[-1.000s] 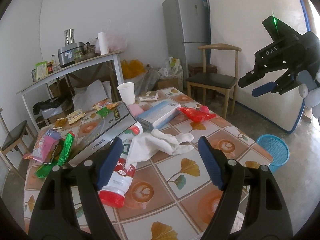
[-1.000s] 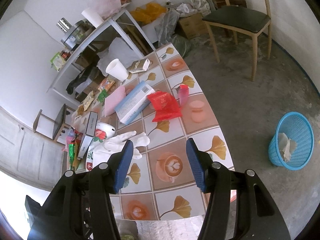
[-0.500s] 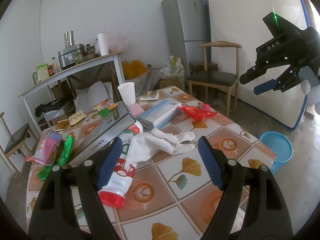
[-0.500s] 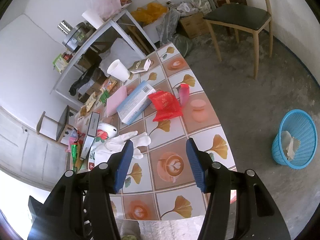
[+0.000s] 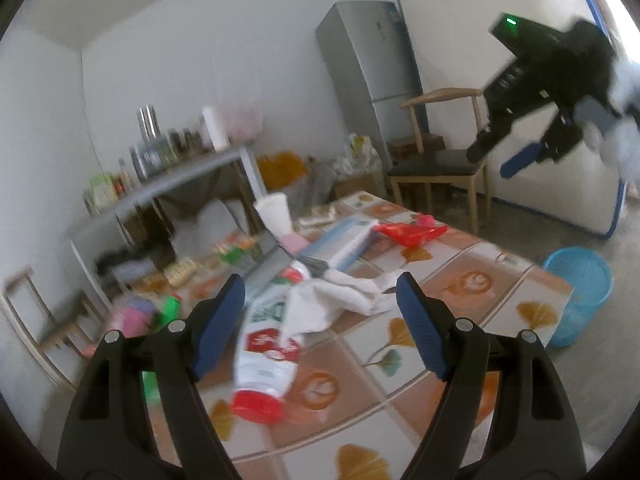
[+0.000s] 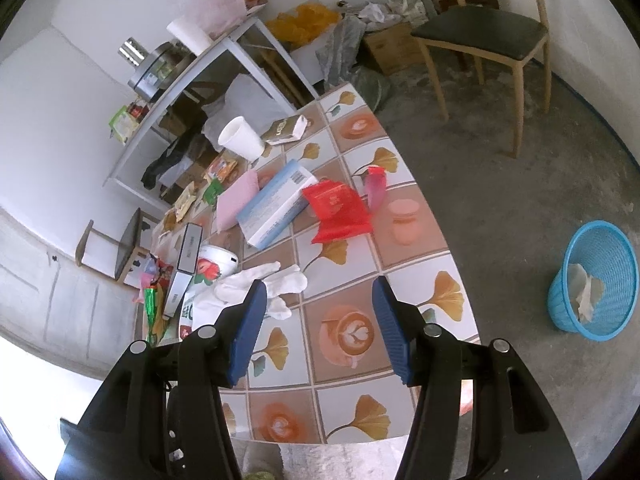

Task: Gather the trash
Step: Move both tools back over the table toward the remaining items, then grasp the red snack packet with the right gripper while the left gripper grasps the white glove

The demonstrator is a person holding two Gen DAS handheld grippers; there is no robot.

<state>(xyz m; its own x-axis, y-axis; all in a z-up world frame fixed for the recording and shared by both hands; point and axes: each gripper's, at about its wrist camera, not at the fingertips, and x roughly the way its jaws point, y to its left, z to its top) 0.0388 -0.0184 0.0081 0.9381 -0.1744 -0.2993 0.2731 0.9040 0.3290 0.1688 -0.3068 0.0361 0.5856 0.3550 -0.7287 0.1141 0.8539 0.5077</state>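
Note:
A tiled table holds trash: a white bottle with a red cap, a white glove, a red wrapper, a blue-white box, a pink paper, a white cup and snack packets. A blue basket with white paper inside stands on the floor right of the table. My left gripper is open and empty, above the bottle and glove. My right gripper is open and empty, high over the table's near edge; it also shows in the left wrist view.
A wooden chair stands beyond the table's right side. A white shelf table with kitchenware stands behind, bags and boxes under it. A stool stands at the left. A fridge and a mattress stand at the back.
The left wrist view has swung and tilted, with motion blur; the bottle and glove now sit lower between its fingers. The right gripper has risen slightly; both stay open.

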